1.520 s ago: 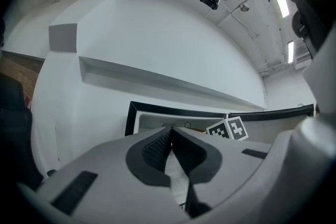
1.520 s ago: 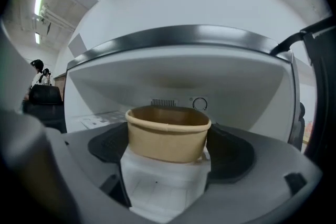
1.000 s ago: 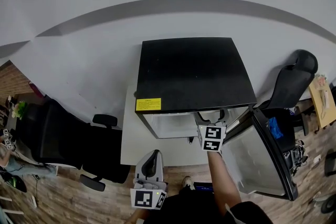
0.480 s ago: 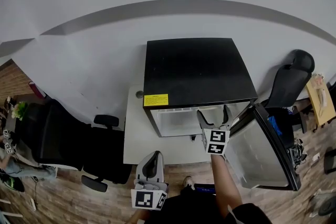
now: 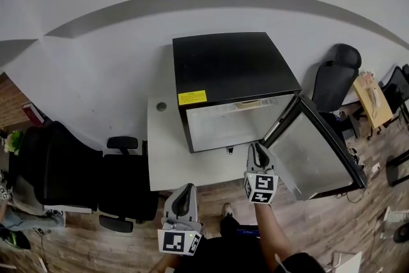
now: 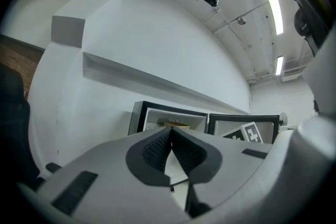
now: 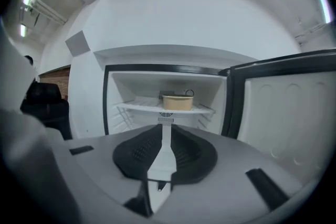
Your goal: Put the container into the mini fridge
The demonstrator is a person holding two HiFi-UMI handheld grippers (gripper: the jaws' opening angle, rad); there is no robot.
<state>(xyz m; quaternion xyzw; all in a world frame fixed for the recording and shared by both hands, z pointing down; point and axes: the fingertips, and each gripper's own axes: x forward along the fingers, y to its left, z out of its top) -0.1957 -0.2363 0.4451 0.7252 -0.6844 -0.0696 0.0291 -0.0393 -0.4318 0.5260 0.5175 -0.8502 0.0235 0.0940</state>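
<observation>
A black office chair (image 5: 61,169) stands well to the left of the left gripper (image 5: 186,190). That gripper hangs low before the white tabletop (image 5: 167,156), its jaws clenched tip to tip with nothing between them (its own view shows the pads meeting at the front). Ahead of those jaws and off to their right, the black mini fridge (image 5: 230,64) stands on the tabletop against a white wall (image 5: 96,73). The right gripper (image 5: 257,150) points straight into the open cabinet. Its jaws are closing, with a thin slit of light between them, and they grasp nothing. Directly beyond the right jaws and well apart from them, the tan container (image 7: 177,102) rests upright on the fridge's white wire shelf (image 7: 137,107), about midway across it. The fridge door (image 5: 316,150) stands swung wide just to the right of the right jaws, its pale inner lining facing the opening. Farther right of the door, a second dark chair (image 5: 333,77) stands by the wall over the wooden floor (image 5: 332,227).
</observation>
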